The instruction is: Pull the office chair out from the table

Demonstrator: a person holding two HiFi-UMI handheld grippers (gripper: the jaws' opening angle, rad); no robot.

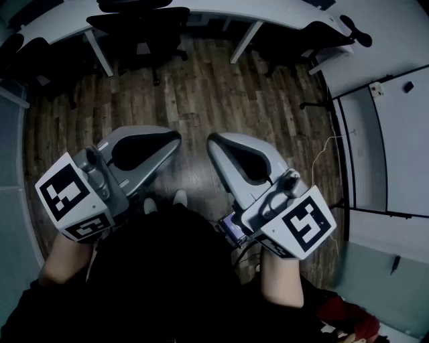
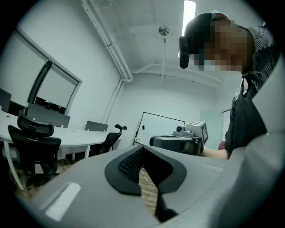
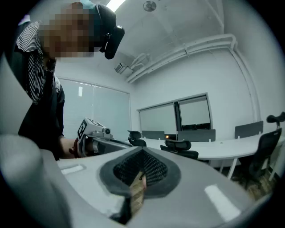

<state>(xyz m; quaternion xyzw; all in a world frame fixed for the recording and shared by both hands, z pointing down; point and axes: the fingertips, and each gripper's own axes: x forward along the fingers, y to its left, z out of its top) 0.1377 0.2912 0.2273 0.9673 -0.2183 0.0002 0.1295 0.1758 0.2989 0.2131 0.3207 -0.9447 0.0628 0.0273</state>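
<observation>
A black office chair (image 1: 137, 27) stands tucked under the white table (image 1: 214, 8) at the far side of the wooden floor. The left gripper view shows a black chair (image 2: 33, 142) to its left, and the right gripper view shows one (image 3: 180, 149) ahead at the long table (image 3: 222, 147). Both grippers are held level in front of the person, well short of the chairs. My left gripper (image 1: 174, 139) (image 2: 142, 151) is shut and empty. My right gripper (image 1: 213, 142) (image 3: 141, 153) is shut and empty too. Each gripper view shows the other gripper beside it.
More black chairs stand at the left (image 1: 33, 60) and right (image 1: 301, 40) of the table. A white partition wall (image 1: 389, 147) runs along the right, with a thin cable (image 1: 322, 151) on the floor beside it. White table legs (image 1: 100, 50) stand beside the chair.
</observation>
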